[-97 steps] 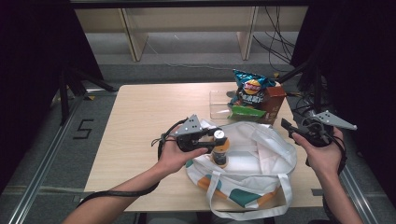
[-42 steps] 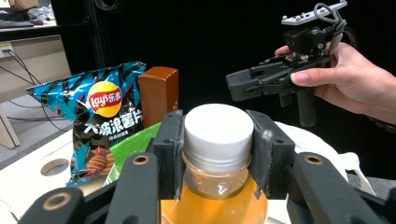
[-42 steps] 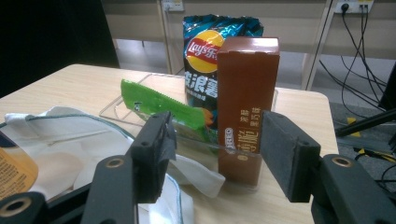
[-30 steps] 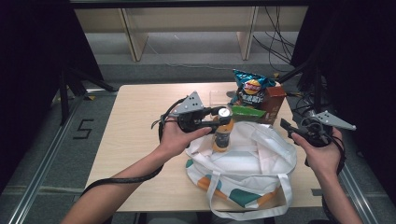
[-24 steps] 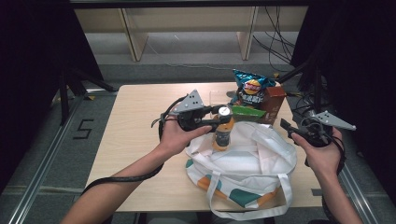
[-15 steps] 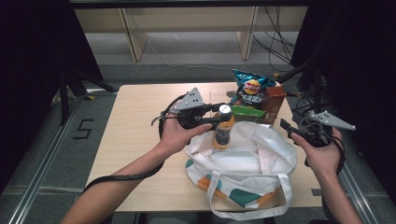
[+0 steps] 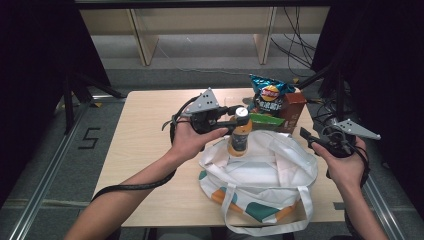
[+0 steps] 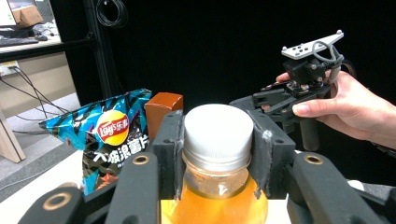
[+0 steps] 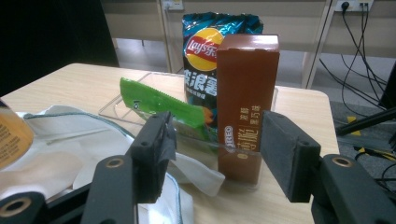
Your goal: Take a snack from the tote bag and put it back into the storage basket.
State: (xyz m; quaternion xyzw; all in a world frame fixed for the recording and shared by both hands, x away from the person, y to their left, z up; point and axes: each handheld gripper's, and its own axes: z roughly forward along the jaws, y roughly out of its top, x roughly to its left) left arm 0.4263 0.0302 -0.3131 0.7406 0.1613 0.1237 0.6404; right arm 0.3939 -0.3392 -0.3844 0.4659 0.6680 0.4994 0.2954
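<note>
you are in the unpacking step: the bottle (image 7: 240,137) of orange drink is clear of the tote bag (image 7: 260,177) and hangs above the bag's far-left rim, near the middle of the table (image 7: 145,135). the left gripper (image 7: 235,114) has it by the neck; in the left gripper view the two pads (image 8: 261,149) press on either side of the white cap (image 8: 218,130), jaws about half closed on it. the right gripper (image 7: 306,136) hovers at the right edge of the table beside the bag, jaws parted and holding nothing; in the right gripper view the brown carton (image 9: 246,98) and the chip bag (image 9: 205,60) stand beyond the gap, untouched.

next move, as a judgement: carry the bottle away from the bag and set it upright on bare table, either on the open left half or by the clear tray (image 9: 140,105) at the far right corner. keep the grip until the base is flat on the wood. the bottle is top-held, so expect it to swing. use the right gripper to steady the bag rim if it drags.
</note>
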